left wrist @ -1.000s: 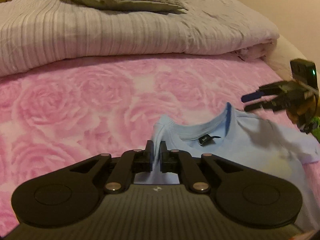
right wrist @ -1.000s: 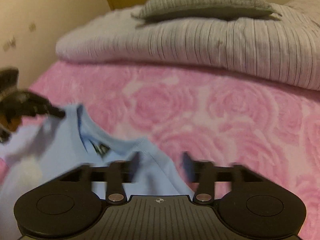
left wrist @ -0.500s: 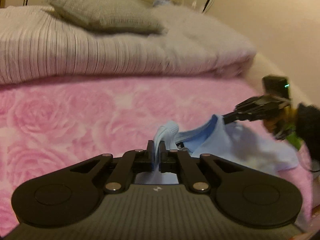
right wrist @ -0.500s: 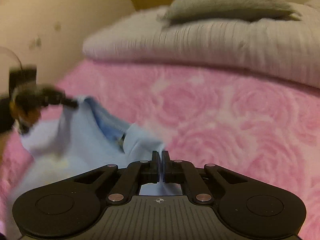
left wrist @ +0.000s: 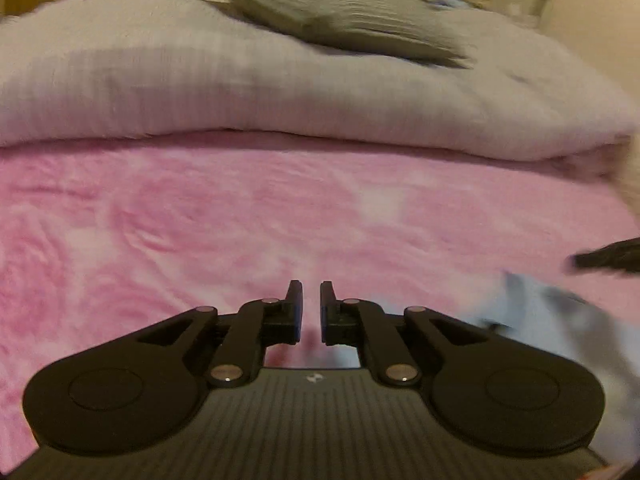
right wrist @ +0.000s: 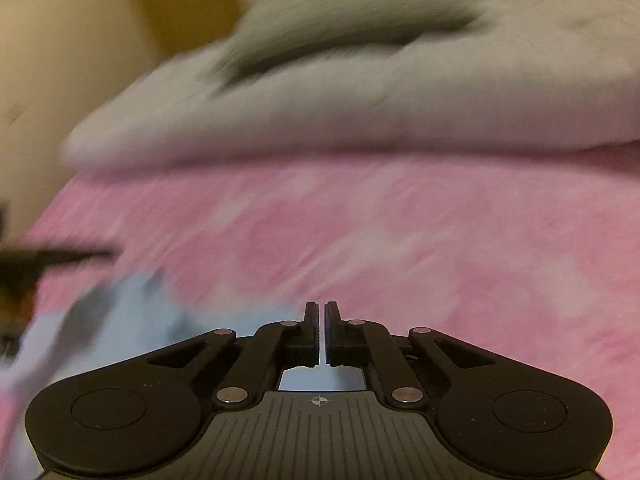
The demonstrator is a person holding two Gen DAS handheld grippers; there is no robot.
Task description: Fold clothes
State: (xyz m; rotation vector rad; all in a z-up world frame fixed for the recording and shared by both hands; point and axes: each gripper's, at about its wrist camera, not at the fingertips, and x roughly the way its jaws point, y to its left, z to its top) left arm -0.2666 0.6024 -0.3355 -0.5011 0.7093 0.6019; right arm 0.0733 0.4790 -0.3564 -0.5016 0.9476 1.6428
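Note:
A light blue shirt lies on the pink rose bedspread, low right in the left wrist view and low left in the right wrist view. My left gripper has a small gap between its jaws with nothing in it, left of the shirt. My right gripper is almost closed, with pale blue cloth showing just behind its jaws; whether cloth is pinched is unclear. Each gripper shows as a dark blur in the other's view, the right, the left. Both views are motion-blurred.
A folded pale striped duvet lies across the far side of the bed with a grey pillow on top. A beige wall runs along the left of the bed in the right wrist view.
My left gripper has opened and let go of the shirt's shoulder. Both grippers have swung, and the shirt has shifted to the edges of both views.

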